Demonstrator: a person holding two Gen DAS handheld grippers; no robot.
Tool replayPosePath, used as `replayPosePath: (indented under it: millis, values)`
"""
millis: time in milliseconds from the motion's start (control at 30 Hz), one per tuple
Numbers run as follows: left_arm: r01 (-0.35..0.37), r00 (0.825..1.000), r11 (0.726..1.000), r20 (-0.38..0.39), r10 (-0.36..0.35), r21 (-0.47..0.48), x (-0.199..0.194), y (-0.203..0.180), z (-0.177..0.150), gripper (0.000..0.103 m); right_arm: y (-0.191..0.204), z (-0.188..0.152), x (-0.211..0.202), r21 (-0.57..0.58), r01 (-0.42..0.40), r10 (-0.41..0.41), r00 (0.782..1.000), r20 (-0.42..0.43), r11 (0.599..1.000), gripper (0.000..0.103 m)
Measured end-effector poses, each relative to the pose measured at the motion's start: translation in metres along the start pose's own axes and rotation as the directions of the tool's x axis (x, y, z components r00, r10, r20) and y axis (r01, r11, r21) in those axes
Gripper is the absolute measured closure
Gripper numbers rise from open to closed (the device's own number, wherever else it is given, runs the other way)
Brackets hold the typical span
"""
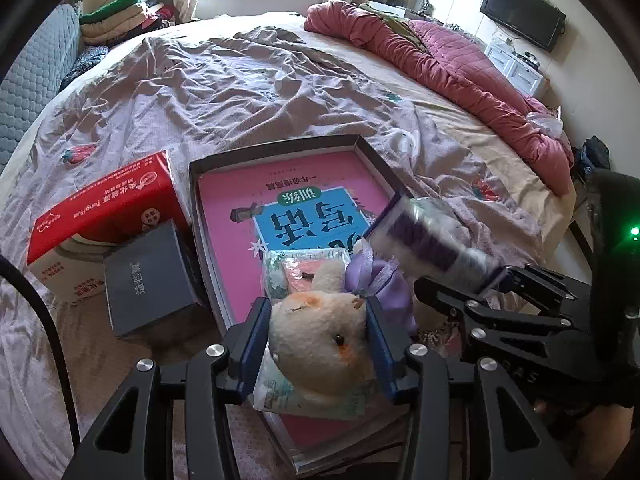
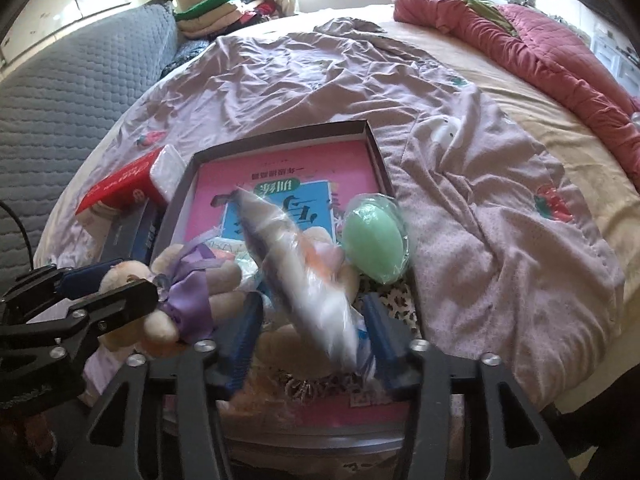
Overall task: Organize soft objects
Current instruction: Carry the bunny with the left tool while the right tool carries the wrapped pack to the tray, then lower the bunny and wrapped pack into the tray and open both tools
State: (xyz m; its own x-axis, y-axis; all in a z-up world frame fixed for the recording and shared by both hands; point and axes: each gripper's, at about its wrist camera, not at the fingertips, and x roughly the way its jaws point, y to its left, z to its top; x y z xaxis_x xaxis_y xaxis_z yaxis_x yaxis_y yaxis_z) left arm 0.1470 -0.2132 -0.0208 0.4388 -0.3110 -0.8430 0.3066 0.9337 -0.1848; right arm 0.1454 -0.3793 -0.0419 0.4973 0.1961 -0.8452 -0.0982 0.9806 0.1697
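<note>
A dark shallow box (image 1: pixel 276 148) on the bed holds a pink book (image 1: pixel 240 200). My left gripper (image 1: pixel 318 340) is shut on the head of a beige plush rabbit (image 1: pixel 320 336) with a purple bow (image 1: pixel 372 276), over tissue packs (image 1: pixel 280 276) in the box. My right gripper (image 1: pixel 488 280) comes in from the right, shut on a plastic-wrapped white and purple soft bundle (image 1: pixel 432 240). In the right wrist view that blurred bundle (image 2: pixel 304 268) sits between my right gripper's pads (image 2: pixel 308 340); the rabbit (image 2: pixel 160 316) and my left gripper (image 2: pixel 100 284) are at left. A green soft egg (image 2: pixel 374 240) lies in the box.
A red tissue pack (image 1: pixel 108 208) and a dark grey box (image 1: pixel 148 276) lie left of the box. The bed has a rumpled lilac sheet (image 1: pixel 220 92) and a red quilt (image 1: pixel 460 68) at the far right. A grey padded headboard (image 2: pixel 72 92) runs along the left.
</note>
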Motion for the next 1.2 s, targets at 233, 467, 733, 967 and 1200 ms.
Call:
replayPosePath:
  millis: [233,467,733,967,1200]
  values:
    - [-0.003,1.0,1.0,-0.008,0.003,0.012,0.005,-0.003,0.0,0.055,-0.002,0.0,-0.009,-0.001,0.017,-0.017,1.0,0.017,1.0,0.041]
    - [-0.018,1.0,1.0,-0.012,0.018,0.006,0.007,-0.002,0.0,0.047,-0.002,0.001,-0.017,-0.019,0.057,-0.056,0.998,0.035,0.998,0.033]
    - [-0.048,0.999,0.999,-0.023,0.048,0.004,0.006,-0.002,-0.002,0.038,-0.005,0.001,-0.025,-0.019,0.078,-0.077,0.995,0.061,0.997,0.031]
    - [-0.065,0.998,0.998,-0.016,0.065,0.0,-0.002,0.0,-0.007,0.032,-0.003,0.0,-0.038,-0.02,0.078,-0.076,0.993,0.085,0.997,0.028]
    - [-0.075,0.997,0.997,0.017,0.075,-0.012,-0.024,0.004,-0.012,0.023,0.008,-0.007,-0.061,-0.049,0.08,-0.074,0.99,0.124,0.996,0.027]
